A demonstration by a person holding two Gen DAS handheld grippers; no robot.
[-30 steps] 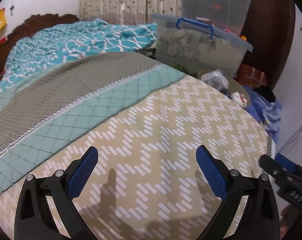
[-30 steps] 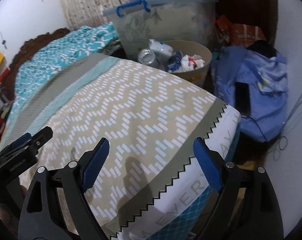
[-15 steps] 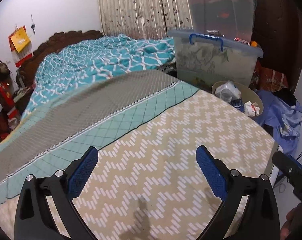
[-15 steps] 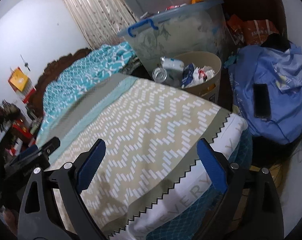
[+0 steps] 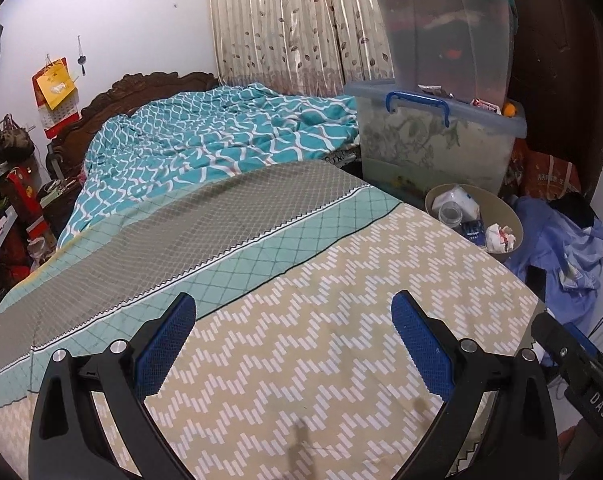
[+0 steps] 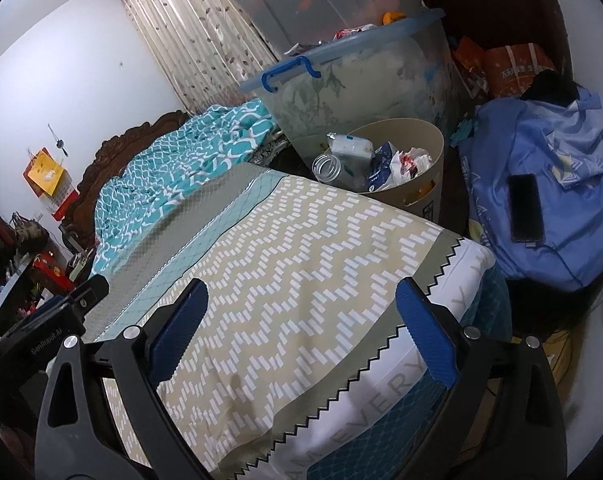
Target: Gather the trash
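Observation:
A beige waste bin point(image 6: 433, 140) stands on the floor beyond the bed's far right corner. It holds a clear bottle point(image 6: 327, 166), a white packet point(image 6: 351, 146), a blue wrapper point(image 6: 381, 168) and crumpled paper point(image 6: 411, 160). The left wrist view shows the same bin point(image 5: 515, 226) with the bottle point(image 5: 449, 214). My left gripper point(image 5: 292, 304) hangs open over the zigzag bedspread point(image 5: 301, 340), nothing between its fingers. My right gripper point(image 6: 303, 286) hovers over the bed's corner; its jaws are opening and hold nothing. No loose trash shows on the bedspread.
Two stacked plastic storage boxes point(image 6: 361, 76) stand behind the bin. A blue cloth bundle point(image 6: 549, 184) with a black phone point(image 6: 525, 208) on it lies right of the bin. A teal quilt point(image 5: 221, 140) covers the bed's far end. Clutter point(image 5: 9, 208) lines the left wall.
Both cameras have risen and tilted up, so the headboard, curtain and walls now show. The right gripper's fingers stand a little wider apart. Nothing was picked up.

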